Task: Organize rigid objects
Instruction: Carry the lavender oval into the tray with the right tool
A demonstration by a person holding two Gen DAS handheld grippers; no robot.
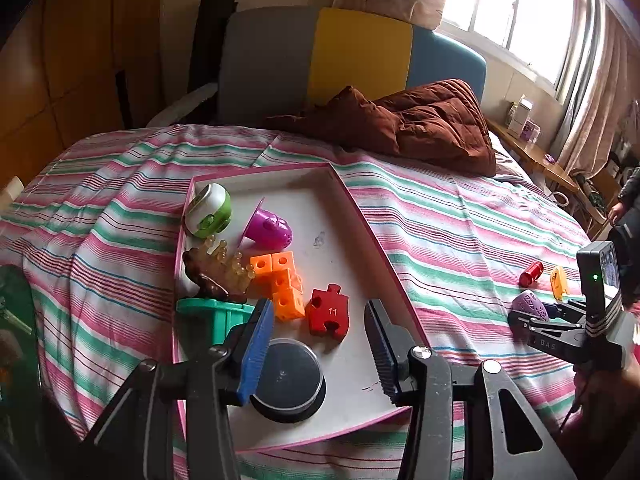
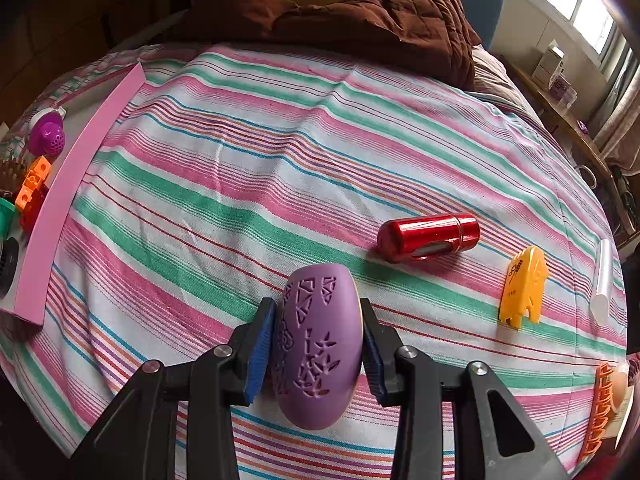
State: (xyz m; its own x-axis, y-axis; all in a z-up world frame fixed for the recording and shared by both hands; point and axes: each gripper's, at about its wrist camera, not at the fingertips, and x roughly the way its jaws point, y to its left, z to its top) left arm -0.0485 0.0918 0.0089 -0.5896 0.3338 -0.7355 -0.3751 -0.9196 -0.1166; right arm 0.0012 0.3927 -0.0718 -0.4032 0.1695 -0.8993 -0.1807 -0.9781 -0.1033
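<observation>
Striped bed [image 2: 280, 160]: your right tool [image 2: 316, 344] grips the purple egg-shaped piece [image 2: 316, 344]; your left tool [image 1: 320, 340] hangs wide over the pink tray [image 1: 360, 216], already well stocked. Left loose: red cylinder [image 2: 428, 237], yellow piece [image 2: 522, 286], possibly others at the edge.

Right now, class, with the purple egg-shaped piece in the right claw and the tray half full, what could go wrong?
1. The purple egg is smooth and rounded; held only at its sides by the right claw, it may slip.
2. The tray rests on soft bedding, so it may tilt.
3. The red cylinder lies on its side and may roll.
</observation>
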